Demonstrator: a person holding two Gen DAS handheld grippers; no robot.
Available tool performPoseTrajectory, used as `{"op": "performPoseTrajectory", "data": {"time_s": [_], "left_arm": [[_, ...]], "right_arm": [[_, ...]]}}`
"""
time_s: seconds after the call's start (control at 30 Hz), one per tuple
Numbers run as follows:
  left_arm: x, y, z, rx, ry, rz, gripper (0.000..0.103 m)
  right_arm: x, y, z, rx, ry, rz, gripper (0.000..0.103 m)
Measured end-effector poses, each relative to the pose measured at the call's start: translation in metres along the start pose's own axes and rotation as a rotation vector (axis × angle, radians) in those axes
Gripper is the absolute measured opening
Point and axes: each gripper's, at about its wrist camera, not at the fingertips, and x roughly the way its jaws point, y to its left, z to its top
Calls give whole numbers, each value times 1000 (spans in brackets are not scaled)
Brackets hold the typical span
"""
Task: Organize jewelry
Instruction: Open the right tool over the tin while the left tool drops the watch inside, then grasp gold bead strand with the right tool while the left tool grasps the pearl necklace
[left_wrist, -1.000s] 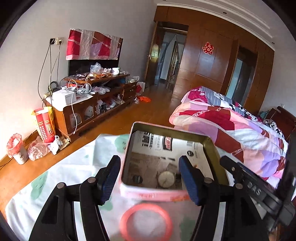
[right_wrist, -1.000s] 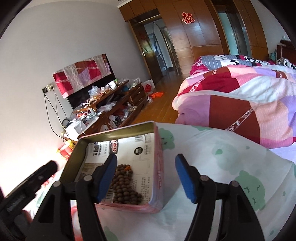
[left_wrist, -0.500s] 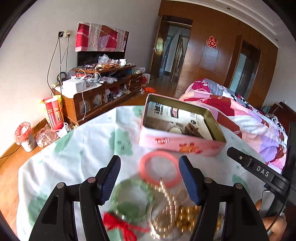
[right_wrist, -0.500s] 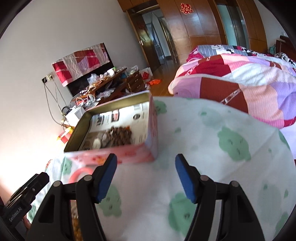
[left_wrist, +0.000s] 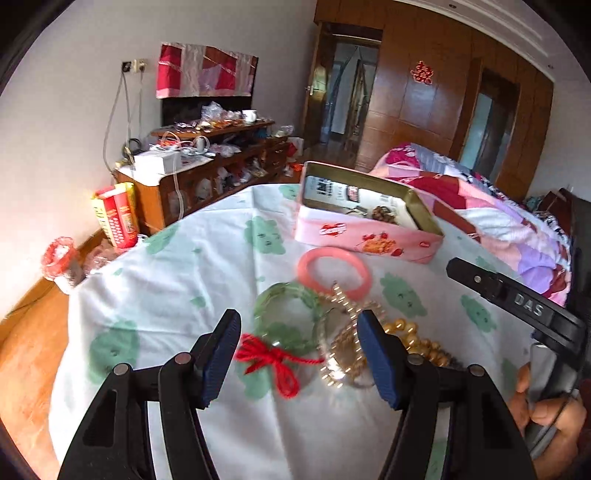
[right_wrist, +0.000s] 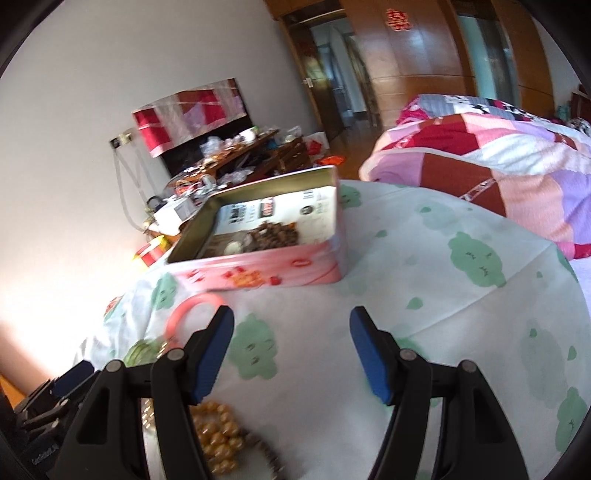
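An open pink tin stands on the cloth-covered table and holds a brown bead bracelet and a small watch. In front of it lie a pink bangle, a green bangle, a red knotted cord, a gold chain and amber beads. My left gripper is open and empty, above the cord and chain. My right gripper is open and empty over bare cloth, right of the pile.
The table wears a white cloth with green prints. A quilt-covered bed lies behind on the right. A cluttered wooden TV cabinet stands at the left wall. The right gripper's body shows at the right of the left wrist view.
Both grippers have pulled back from the tin towards the near table edge. The jewelry pile has come into view under the left gripper. Both stay open.
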Motion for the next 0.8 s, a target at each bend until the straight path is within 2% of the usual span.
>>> {"op": "performPoseTrajectory", "data": {"time_s": [0.1, 0.23, 0.3, 0.43, 0.5, 0.53, 0.57, 0.6, 0.8], "left_arm": [[-3, 3, -4, -3, 4, 12, 66], [-5, 6, -6, -14, 2, 24, 66], [-7, 8, -7, -16, 1, 30, 66], [-10, 9, -10, -23, 2, 33, 66], [-9, 10, -10, -26, 11, 33, 66], [-9, 10, -11, -27, 14, 32, 66], [-9, 11, -11, -29, 14, 30, 66], [-9, 11, -11, -30, 13, 28, 66], [-9, 5, -10, 1, 15, -2, 66]], "right_arm": [[-4, 12, -10, -44, 25, 52, 59], [-5, 29, -23, -76, 85, 156, 59], [2, 44, -31, -119, 146, 198, 59], [13, 69, -39, -236, 198, 179, 58], [25, 78, -44, -282, 258, 170, 35], [27, 80, -46, -293, 263, 168, 33], [26, 81, -45, -298, 246, 172, 26], [23, 80, -44, -299, 229, 176, 24], [-4, 58, -32, -204, 69, 212, 23]]}}
